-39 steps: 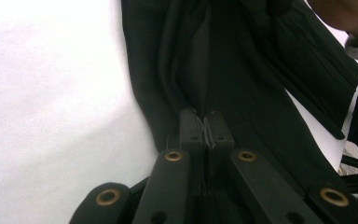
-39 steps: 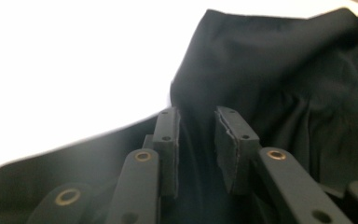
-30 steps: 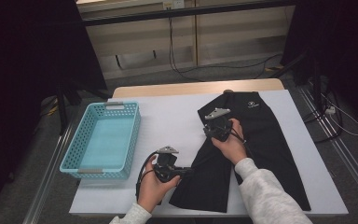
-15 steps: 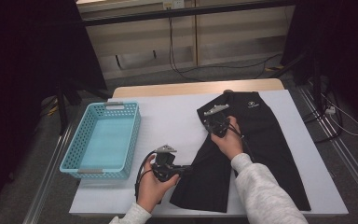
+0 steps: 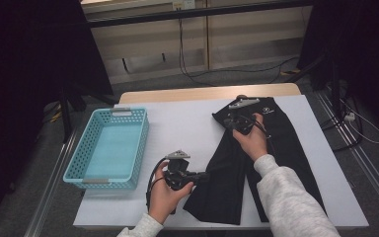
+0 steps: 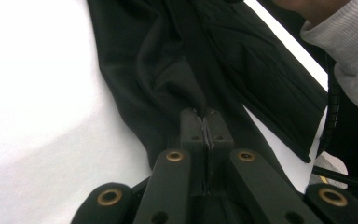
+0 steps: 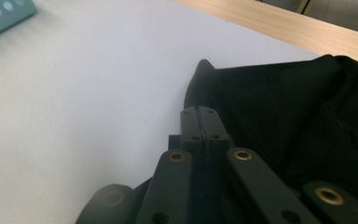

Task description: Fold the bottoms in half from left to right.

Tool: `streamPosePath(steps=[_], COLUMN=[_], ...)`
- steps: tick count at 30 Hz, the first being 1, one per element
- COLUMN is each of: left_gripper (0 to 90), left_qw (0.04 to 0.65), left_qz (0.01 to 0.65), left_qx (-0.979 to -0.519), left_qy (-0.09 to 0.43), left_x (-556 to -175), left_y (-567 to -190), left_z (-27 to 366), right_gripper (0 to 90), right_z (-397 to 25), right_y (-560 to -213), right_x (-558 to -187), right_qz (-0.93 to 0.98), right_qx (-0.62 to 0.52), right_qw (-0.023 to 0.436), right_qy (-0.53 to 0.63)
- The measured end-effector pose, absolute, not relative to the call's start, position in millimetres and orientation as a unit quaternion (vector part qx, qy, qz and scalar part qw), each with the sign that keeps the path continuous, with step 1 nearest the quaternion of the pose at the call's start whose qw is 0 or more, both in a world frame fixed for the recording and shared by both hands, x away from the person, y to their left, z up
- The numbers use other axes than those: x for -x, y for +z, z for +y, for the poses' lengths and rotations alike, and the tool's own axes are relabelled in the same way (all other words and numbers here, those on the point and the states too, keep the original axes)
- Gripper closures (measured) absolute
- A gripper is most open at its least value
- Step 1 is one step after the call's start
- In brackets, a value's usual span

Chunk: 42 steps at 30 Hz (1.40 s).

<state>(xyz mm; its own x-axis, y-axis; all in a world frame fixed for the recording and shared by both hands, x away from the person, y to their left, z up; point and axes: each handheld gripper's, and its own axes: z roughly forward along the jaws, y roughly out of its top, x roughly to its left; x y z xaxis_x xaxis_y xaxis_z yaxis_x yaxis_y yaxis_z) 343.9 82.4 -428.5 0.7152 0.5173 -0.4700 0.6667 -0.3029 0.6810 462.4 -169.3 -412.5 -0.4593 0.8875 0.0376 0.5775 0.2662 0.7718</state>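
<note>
A black garment, like a pair of trousers, lies on the right half of the white table. My left gripper is shut on a fold of its near left edge; in the left gripper view the cloth rises pinched between the tips of that left gripper. My right gripper sits at the garment's far left corner by the waistband, jaws shut along the cloth edge. The right gripper tips rest just over the white surface.
A light blue plastic basket stands empty on the left side of the table, its corner seen in the right gripper view. The wooden table edge runs along the back. Cables lie on the floor beyond.
My right gripper has shifted a little toward the far side with the waistband corner. The left gripper holds the lower edge nearly in place.
</note>
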Motion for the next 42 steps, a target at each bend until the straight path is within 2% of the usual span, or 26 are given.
streamPosePath(steps=[6,10,14,15,17,18,20,21,23,26,30,32,37,42], left_gripper=[89.3,89.4,88.8,84.5,56.7,50.0,31.6,29.0,26.8,22.6,21.6,19.7,17.6,17.1], left_qw=[0.474,0.497,0.535,0.546,0.563,0.563,0.550,0.541,0.519,0.493,0.466,0.456,0.442,0.436], left_qz=[0.360,0.330,0.272,0.256,0.244,0.242,0.251,0.262,0.283,0.311,0.337,0.343,0.355,0.364], left_qx=[-0.798,-0.796,-0.791,-0.788,-0.781,-0.783,-0.794,-0.798,-0.805,-0.812,-0.818,-0.821,-0.824,-0.823], left_qy=[-0.092,-0.100,-0.121,-0.124,-0.121,-0.103,-0.062,-0.053,-0.042,-0.019,-0.003,0.002,0.015,0.019], left_x=[-343.5,-342.4,-341.3,-342.6,-346.3,-348.1,-353.8,-357.7,-365.7,-374.3,-380.9,-383.0,-388.6,-391.9], left_y=[-422.5,-402.8,-374.0,-368.6,-361.0,-359.0,-361.6,-366.4,-379.9,-400.8,-422.7,-430.0,-435.7,-441.6], left_z=[72.4,52.7,14.7,5.1,-5.4,-5.6,1.8,8.2,22.8,46.2,71.5,80.2,95.9,105.7], right_gripper=[90.0,90.0,90.0,90.0,90.0,87.6,60.3,57.7,57.8,51.6,45.0,44.4,40.1,39.4], right_z=[-178.7,-197.1,-235.3,-249.6,-282.3,-298.3,-314.7,-316.5,-312.0,-299.1,-285.1,-280.1,-271.2,-267.7], right_y=[-401.6,-386.3,-357.0,-347.8,-331.2,-327.6,-330.3,-333.8,-346.6,-367.5,-392.7,-402.5,-419.0,-436.6], right_x=[-462.4,-462.0,-457.1,-456.2,-454.2,-453.2,-455.6,-455.0,-449.3,-439.0,-420.1,-408.9,-380.6,-353.7], right_qz=[0.761,0.754,0.730,0.716,0.677,0.653,0.653,0.658,0.667,0.693,0.728,0.740,0.755,0.767], right_qx=[-0.478,-0.484,-0.509,-0.521,-0.549,-0.566,-0.576,-0.578,-0.574,-0.556,-0.537,-0.528,-0.512,-0.500], right_qw=[0.219,0.236,0.287,0.303,0.346,0.352,0.331,0.325,0.306,0.276,0.238,0.224,0.213,0.223], right_qy=[0.379,0.376,0.354,0.352,0.347,0.361,0.363,0.356,0.363,0.367,0.355,0.351,0.350,0.335])
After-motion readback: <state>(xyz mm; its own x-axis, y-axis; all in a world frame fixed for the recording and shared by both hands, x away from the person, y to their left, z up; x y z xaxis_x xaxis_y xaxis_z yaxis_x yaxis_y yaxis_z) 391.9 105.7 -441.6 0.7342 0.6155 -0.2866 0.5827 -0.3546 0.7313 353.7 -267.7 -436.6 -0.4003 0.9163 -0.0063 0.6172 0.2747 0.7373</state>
